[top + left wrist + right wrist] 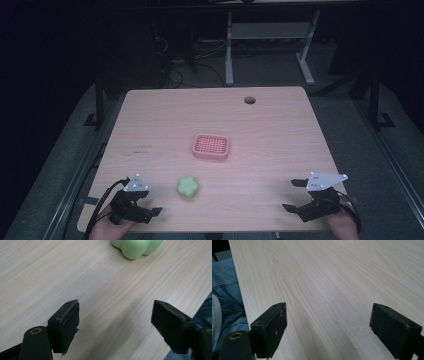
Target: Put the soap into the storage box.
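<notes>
Pale wooden table [150, 120] in a dark room, cables and a desk frame [270, 40] beyond. Green lobed toy [188, 187] near the front edge, roundish, no clear long axis. Pink basket [211, 147] centre, long axis left-right. Left tongs [150, 200] and right tongs [291, 195] both released, empty.

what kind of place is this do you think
Probably a lab or workshop set up for recording: a bare wooden table with a cable hole, loose cables on the floor behind, and a dark room around it.
</notes>
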